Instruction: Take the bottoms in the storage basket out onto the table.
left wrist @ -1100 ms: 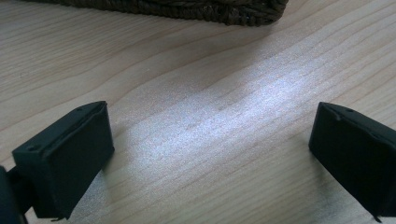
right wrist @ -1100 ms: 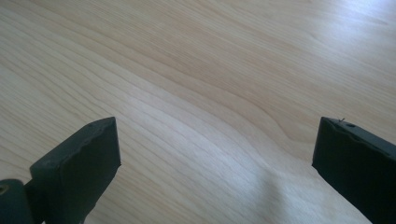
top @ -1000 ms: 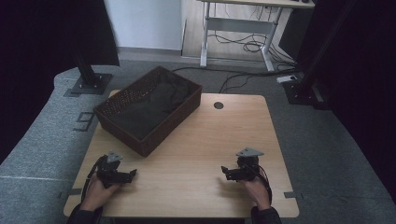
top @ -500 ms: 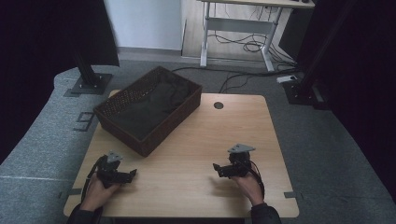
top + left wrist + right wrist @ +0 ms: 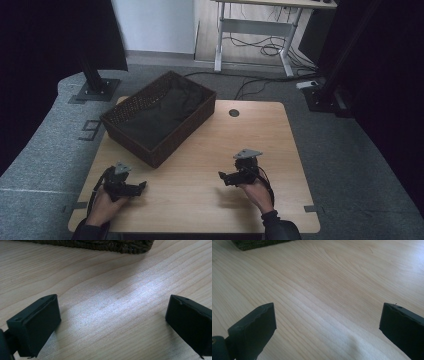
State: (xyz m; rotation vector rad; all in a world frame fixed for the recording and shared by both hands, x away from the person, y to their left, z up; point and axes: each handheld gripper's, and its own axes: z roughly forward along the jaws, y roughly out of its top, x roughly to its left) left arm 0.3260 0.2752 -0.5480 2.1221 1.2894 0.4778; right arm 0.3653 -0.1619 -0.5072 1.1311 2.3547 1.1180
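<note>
Wicker basket (image 5: 159, 119) sits on the far left part of the bench (image 5: 220, 145), set at an angle, with a dark cloth (image 5: 162, 112) lying inside it; that is the thing nearest our tools, and we judge the step in hand to be the reach toward it. Our left tongs (image 5: 141, 186) rest low over bare wood near the front left corner, jaws spread wide with nothing between them, and in the left gripper view the basket's woven wall (image 5: 100, 245) is close ahead. Our right tongs (image 5: 222, 175) hover over the middle of the bench, also wide and empty, pointing left toward the basket, whose corner (image 5: 254, 243) sits well off in the right gripper view. To do this well, we would keep both pairs wide, lift above the rim before crossing it, and come down onto a raised fold of the cloth rather than its flat part. We should close on fabric alone, clear of the weave, since a snagged wall could drag the whole basket.
</note>
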